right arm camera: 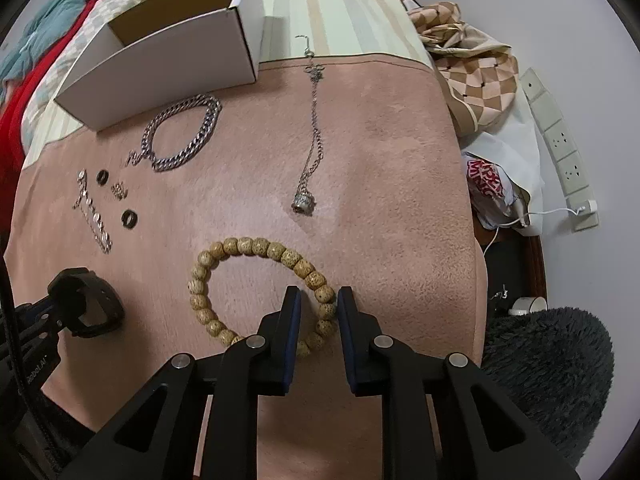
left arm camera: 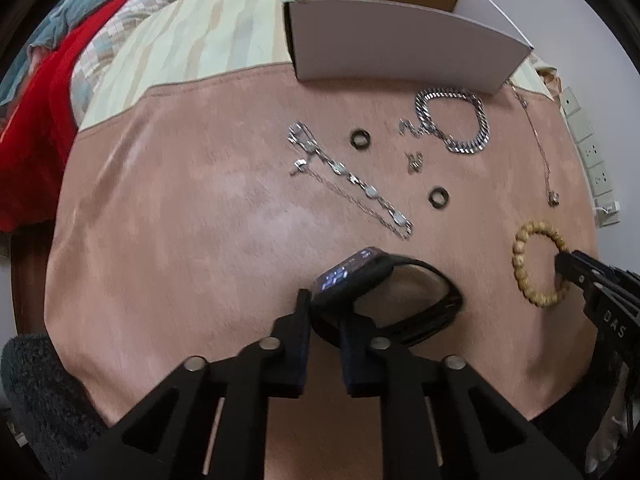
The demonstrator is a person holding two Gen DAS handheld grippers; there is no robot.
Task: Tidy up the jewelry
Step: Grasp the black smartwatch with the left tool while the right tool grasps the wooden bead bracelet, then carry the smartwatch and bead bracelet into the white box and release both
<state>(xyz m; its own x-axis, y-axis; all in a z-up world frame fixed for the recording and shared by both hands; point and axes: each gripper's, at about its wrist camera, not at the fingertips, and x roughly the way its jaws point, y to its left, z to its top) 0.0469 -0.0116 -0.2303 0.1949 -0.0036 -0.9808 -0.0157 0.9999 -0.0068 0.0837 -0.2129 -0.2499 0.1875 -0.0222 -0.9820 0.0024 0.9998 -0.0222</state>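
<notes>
A black smartwatch [left arm camera: 360,276] stands on the pink cloth [left arm camera: 180,220]; my left gripper [left arm camera: 326,304] is shut on its near strap end. The watch also shows in the right wrist view [right arm camera: 90,300]. A wooden bead bracelet [right arm camera: 256,280] lies flat; my right gripper [right arm camera: 318,300] straddles its right side, its fingers close around the beads. The bracelet also shows in the left wrist view [left arm camera: 538,264]. Farther back lie a thick silver chain [left arm camera: 456,120], a link bracelet [left arm camera: 352,180], two dark rings [left arm camera: 360,138] [left arm camera: 439,197], small earrings [left arm camera: 414,160] and a pendant necklace [right arm camera: 310,152].
An open white cardboard box [left arm camera: 400,40] stands at the cloth's far edge. Striped bedding [left arm camera: 192,40] and red fabric [left arm camera: 36,120] lie behind. A power strip [right arm camera: 560,148] and bags [right arm camera: 472,80] are at the right. A dark fluffy cushion [right arm camera: 552,380] sits at the near right.
</notes>
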